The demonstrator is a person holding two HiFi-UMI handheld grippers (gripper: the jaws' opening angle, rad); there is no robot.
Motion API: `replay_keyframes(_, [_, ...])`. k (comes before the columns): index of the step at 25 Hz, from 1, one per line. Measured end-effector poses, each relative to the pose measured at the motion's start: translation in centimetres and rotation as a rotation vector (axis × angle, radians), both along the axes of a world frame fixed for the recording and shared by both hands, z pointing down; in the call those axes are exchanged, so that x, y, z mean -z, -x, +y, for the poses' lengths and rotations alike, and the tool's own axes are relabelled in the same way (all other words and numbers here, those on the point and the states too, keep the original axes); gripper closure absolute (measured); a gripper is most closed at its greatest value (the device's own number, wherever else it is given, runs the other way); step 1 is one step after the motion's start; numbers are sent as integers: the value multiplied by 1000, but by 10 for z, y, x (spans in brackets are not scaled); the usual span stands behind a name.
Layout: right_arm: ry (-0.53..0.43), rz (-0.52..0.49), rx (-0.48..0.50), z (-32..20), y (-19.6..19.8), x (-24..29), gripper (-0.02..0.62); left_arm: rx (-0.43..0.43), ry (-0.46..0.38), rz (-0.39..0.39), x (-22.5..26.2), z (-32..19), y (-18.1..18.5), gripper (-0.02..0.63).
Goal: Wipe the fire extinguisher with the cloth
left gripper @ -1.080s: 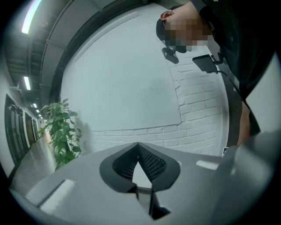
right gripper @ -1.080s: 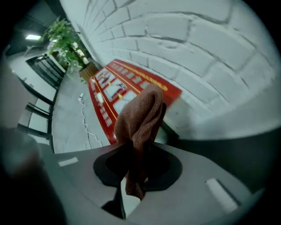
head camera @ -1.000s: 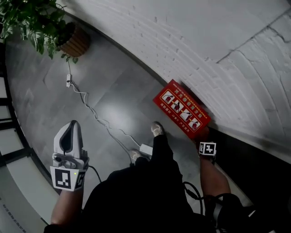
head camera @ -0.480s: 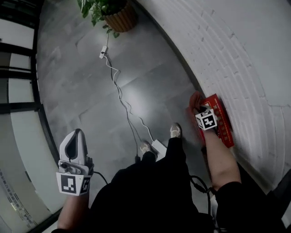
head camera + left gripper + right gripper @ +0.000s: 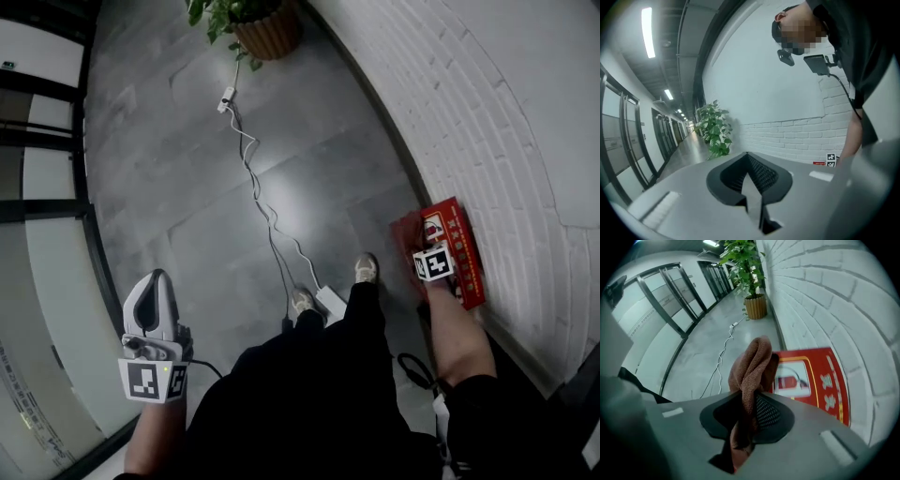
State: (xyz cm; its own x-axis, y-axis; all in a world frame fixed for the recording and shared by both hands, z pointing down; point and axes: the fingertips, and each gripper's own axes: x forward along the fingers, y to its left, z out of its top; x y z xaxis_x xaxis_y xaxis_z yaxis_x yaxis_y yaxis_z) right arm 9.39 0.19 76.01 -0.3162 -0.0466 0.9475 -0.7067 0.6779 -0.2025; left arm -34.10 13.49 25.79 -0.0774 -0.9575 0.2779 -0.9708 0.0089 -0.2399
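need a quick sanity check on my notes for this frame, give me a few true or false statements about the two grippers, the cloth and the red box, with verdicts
1. The right gripper grips a brown cloth between its fingers. True.
2. The left gripper holds a spray bottle. False: its fingers are together with nothing between them.
3. The red fire extinguisher box stands against the white brick wall. True.
4. The potted plant stands right next to the red box. False: it is well down the corridor, by the same wall.
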Motion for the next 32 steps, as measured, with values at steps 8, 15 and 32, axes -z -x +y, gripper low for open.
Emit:
replay_keyframes(8, [94, 78, -334, 141, -136, 4, 529, -246, -34, 74, -18, -66, -57, 606])
replay_keyframes(15, [19, 86, -513, 188, -187, 21, 529, -433, -59, 86, -14, -104, -116, 606])
replay_keyframes(32, [-281, -65, -506, 35, -155, 42, 411, -302, -10, 42, -20, -80, -84, 606])
